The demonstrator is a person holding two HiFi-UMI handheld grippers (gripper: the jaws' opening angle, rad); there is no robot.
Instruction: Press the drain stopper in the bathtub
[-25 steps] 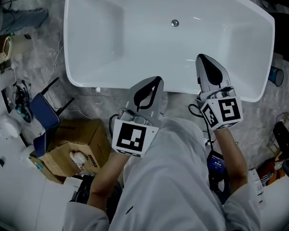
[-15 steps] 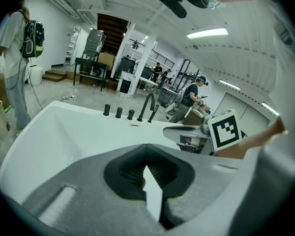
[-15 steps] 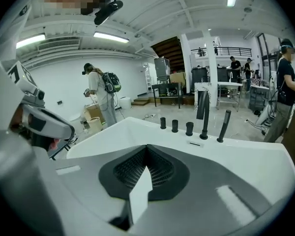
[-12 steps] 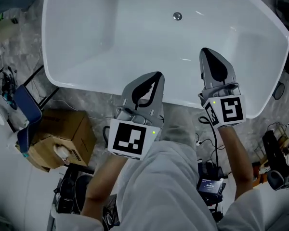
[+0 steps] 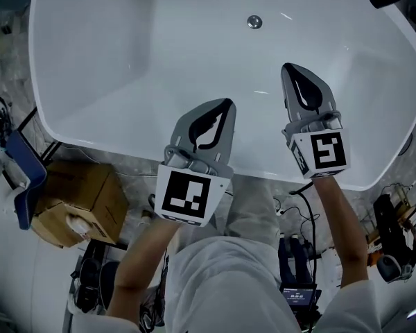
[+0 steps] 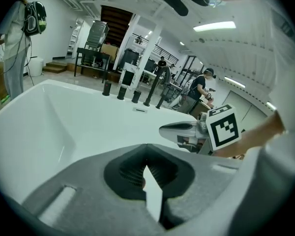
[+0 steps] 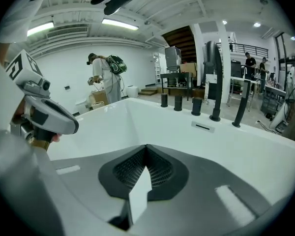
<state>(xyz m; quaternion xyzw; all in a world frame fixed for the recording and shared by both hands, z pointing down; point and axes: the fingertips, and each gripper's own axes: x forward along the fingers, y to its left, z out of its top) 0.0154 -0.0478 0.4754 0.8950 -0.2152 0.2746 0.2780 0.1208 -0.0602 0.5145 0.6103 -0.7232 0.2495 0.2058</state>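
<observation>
**Drain stopper** (image 5: 254, 22): small round metallic disc, grey and shiny, set in the floor of the tub toward its far side. Its height, raised or seated, cannot be told from here. Nothing touches it.

**Bathtub** (image 5: 90, 61): white, glossy, freestanding, empty and apparently dry. A slim overflow slot (image 7: 202, 126) sits in the far wall, below a row of black tap fittings (image 7: 214, 82) on the far rim.

**Right hand-held gripper** (image 5: 288, 69): jaws closed tip to tip, holding nothing. It hangs over the tub interior just past the near rim, pointing at the stopper, and is the nearer of the two, though well apart from it.

**Left hand-held gripper** (image 5: 224, 107): jaws likewise closed and empty, over the near rim, beside the right one and farther from the stopper.

**Step in hand (judged)**: the approach; the press is not yet made. The next move likely calls for one closed tip, probably the right, to reach forward and down to the tub floor. It should land square on the disc's centre and push straight down, since a glancing touch could slide off the smooth metal.

**Surroundings**: cardboard box (image 5: 76, 200) on the floor by the near left of the tub; cables (image 5: 301, 200) on the floor under the right arm.
</observation>
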